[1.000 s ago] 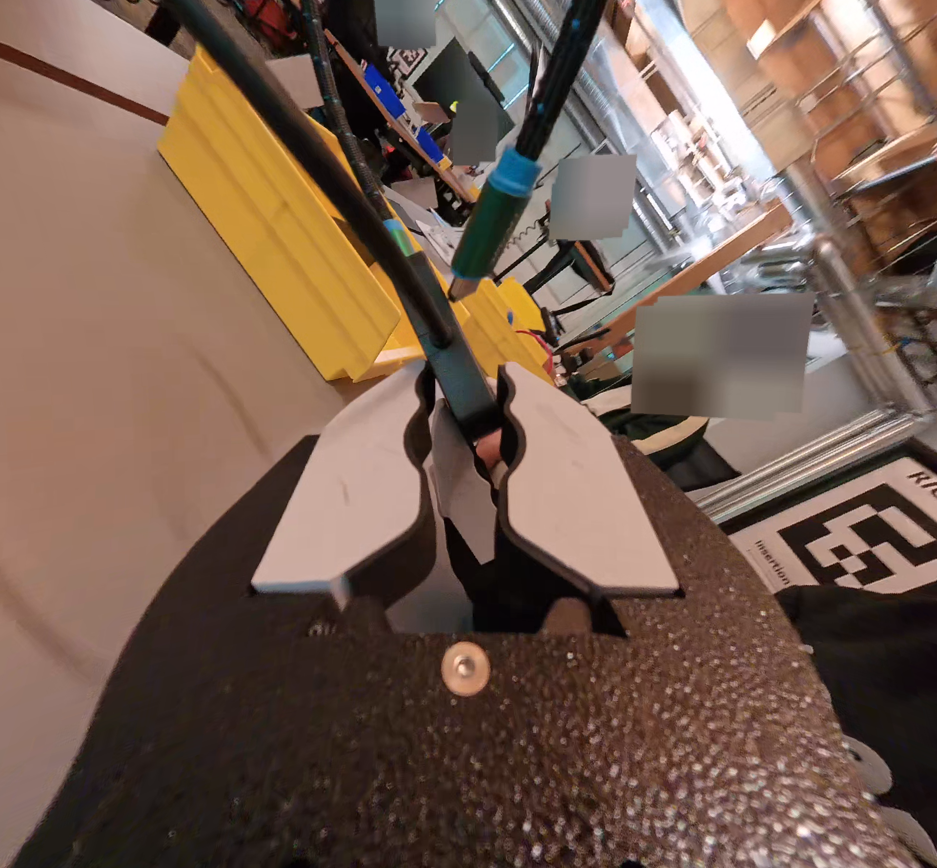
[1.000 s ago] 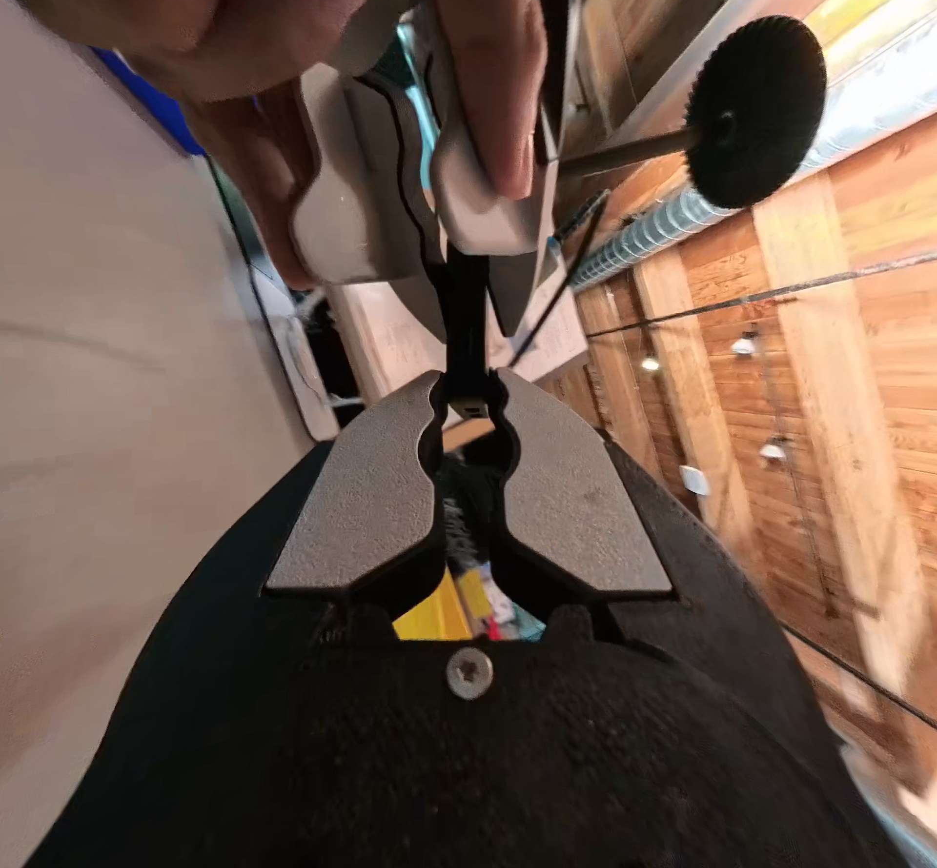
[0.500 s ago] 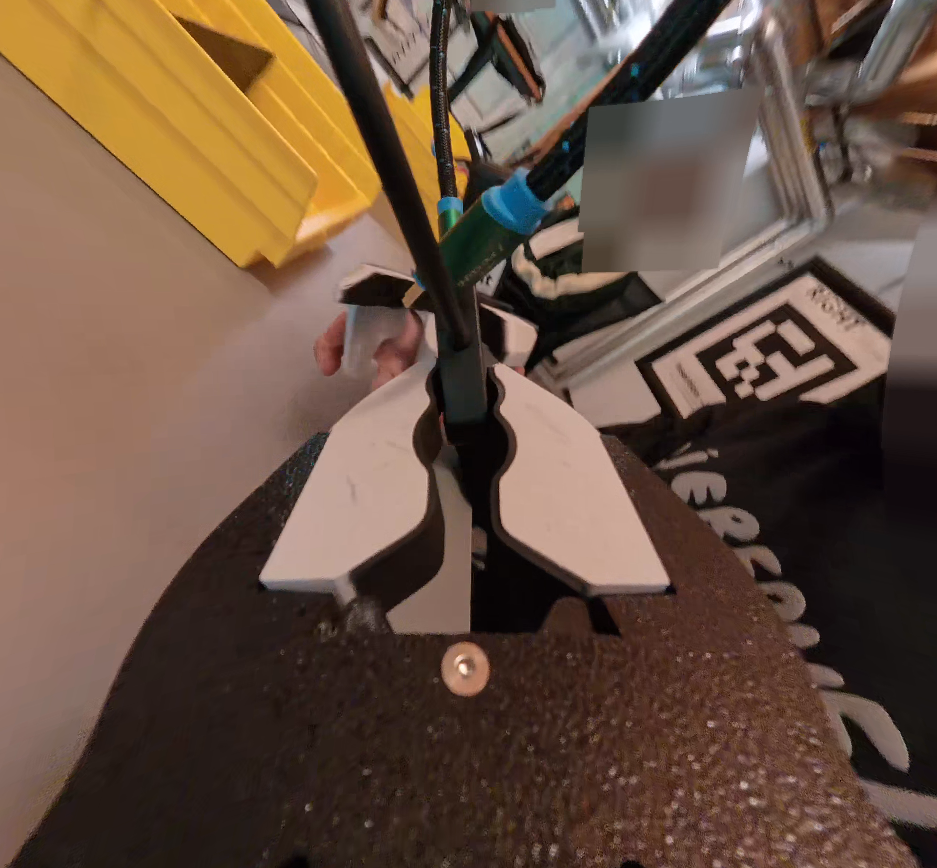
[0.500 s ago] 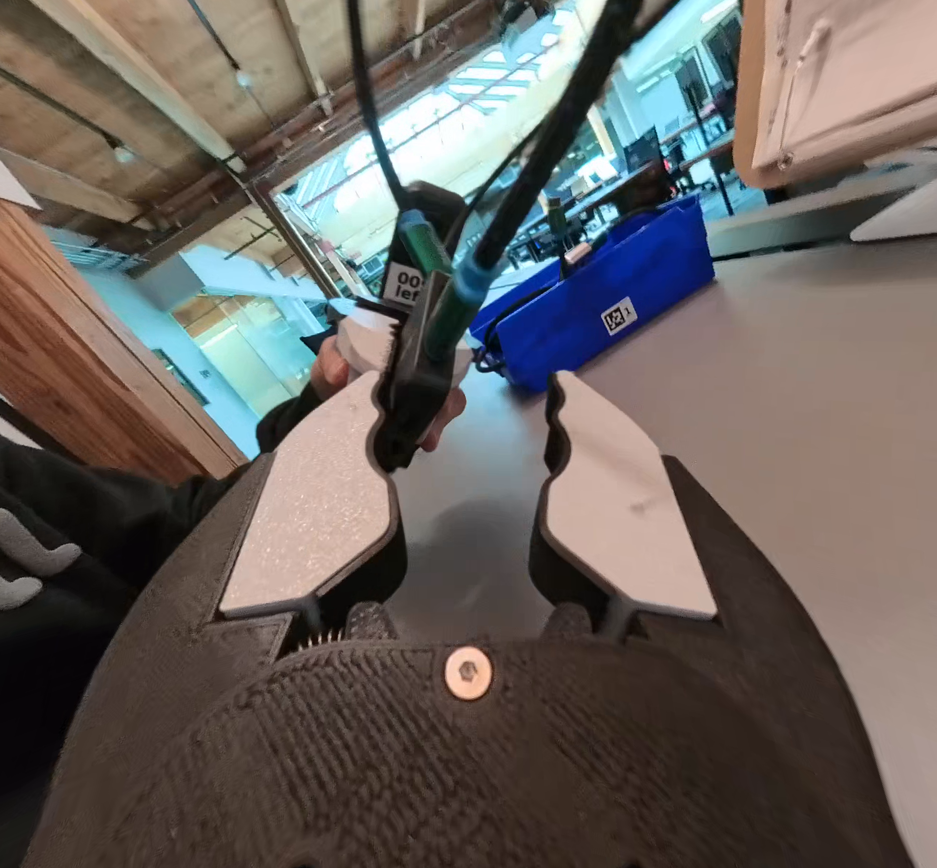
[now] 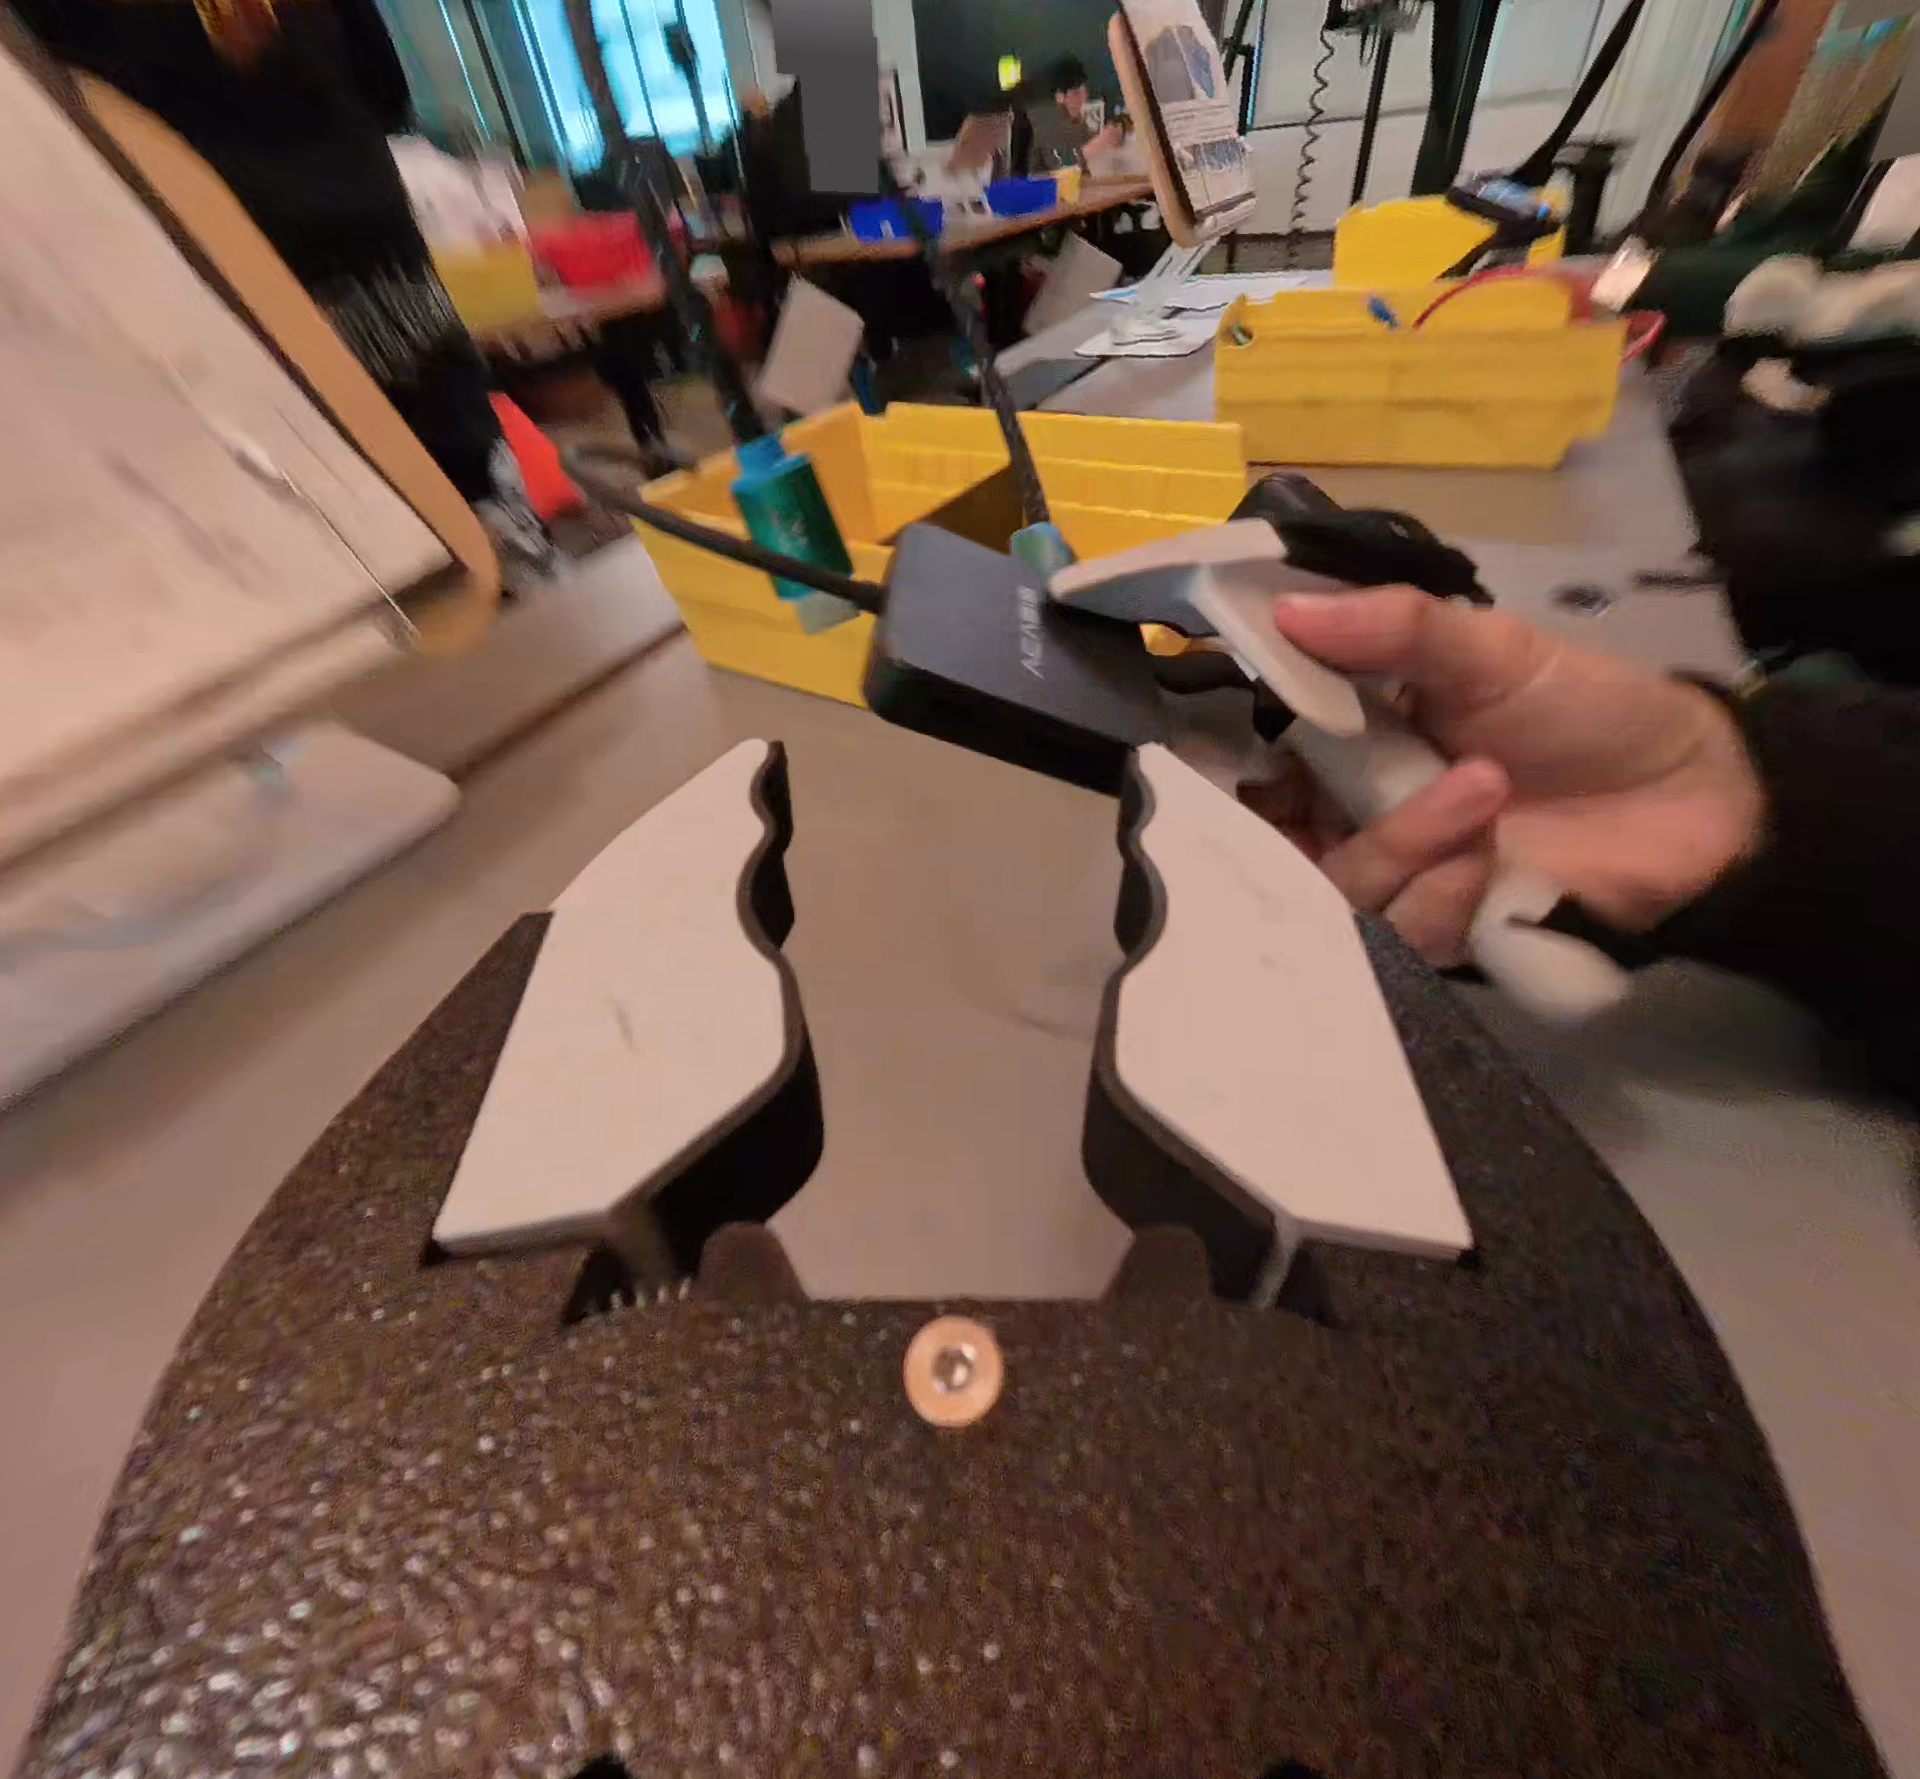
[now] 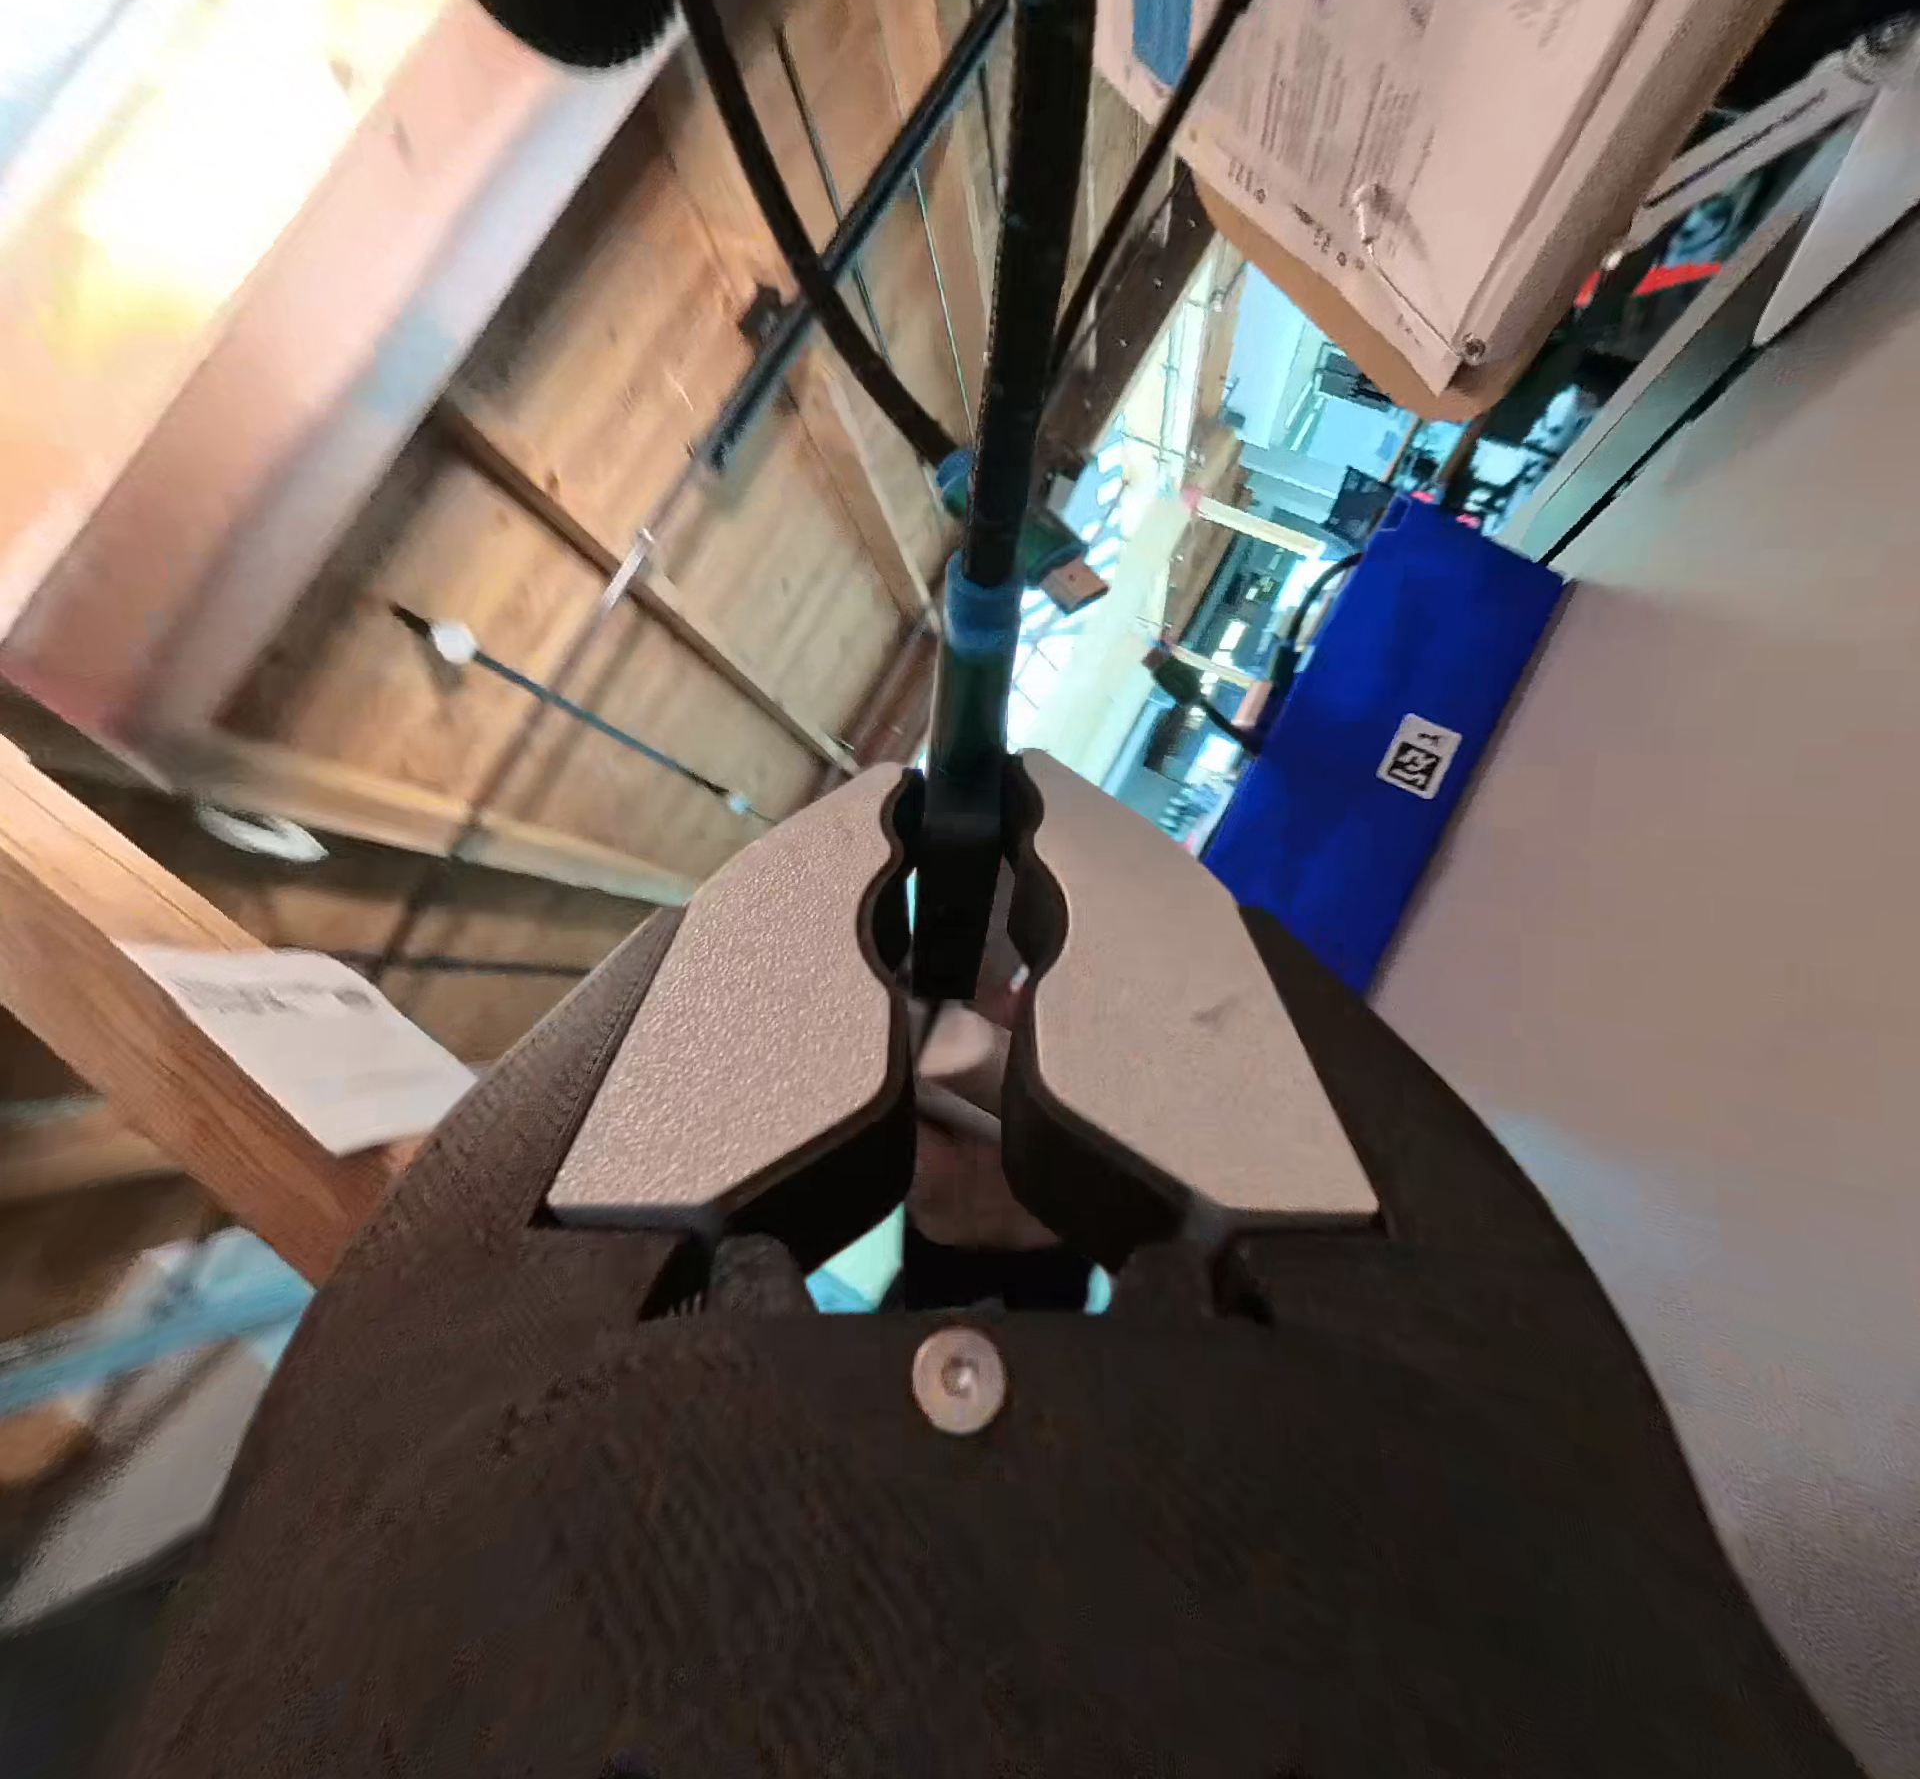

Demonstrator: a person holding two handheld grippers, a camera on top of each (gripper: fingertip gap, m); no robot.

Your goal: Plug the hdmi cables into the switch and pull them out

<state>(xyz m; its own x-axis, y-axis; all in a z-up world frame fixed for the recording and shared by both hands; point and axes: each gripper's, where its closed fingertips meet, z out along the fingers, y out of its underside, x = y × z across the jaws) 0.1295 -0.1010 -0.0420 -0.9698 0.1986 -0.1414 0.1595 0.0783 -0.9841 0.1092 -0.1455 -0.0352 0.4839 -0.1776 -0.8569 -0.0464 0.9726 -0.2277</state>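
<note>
The black switch (image 5: pixel 997 659) hangs in the air in front of my left gripper (image 5: pixel 951 773), which is open and empty just below it. My right gripper (image 5: pixel 1143 617), held by a hand (image 5: pixel 1538 753), grips the switch from the right. In the right wrist view my right gripper (image 6: pixel 961 779) is shut on the switch (image 6: pixel 951 877), seen edge-on. A green HDMI plug with a blue collar (image 6: pixel 971 669) sits in the switch's top, its braided cable running up. A second green plug (image 5: pixel 784 514) hangs loose beside the switch. A thin black lead (image 5: pixel 727 540) leaves the switch's left side.
Yellow bins (image 5: pixel 935 472) (image 5: pixel 1413 368) stand on the grey table (image 5: pixel 935 950) behind the switch. A blue bin (image 6: pixel 1371 742) sits on the table in the right wrist view. A clipboard on a stand (image 5: pixel 1184 67) is farther back. A white board (image 5: pixel 156 482) leans at the left.
My left gripper has let go of the switch and opened. My right gripper, open half a second ago, has shut on the switch and now holds it alone.
</note>
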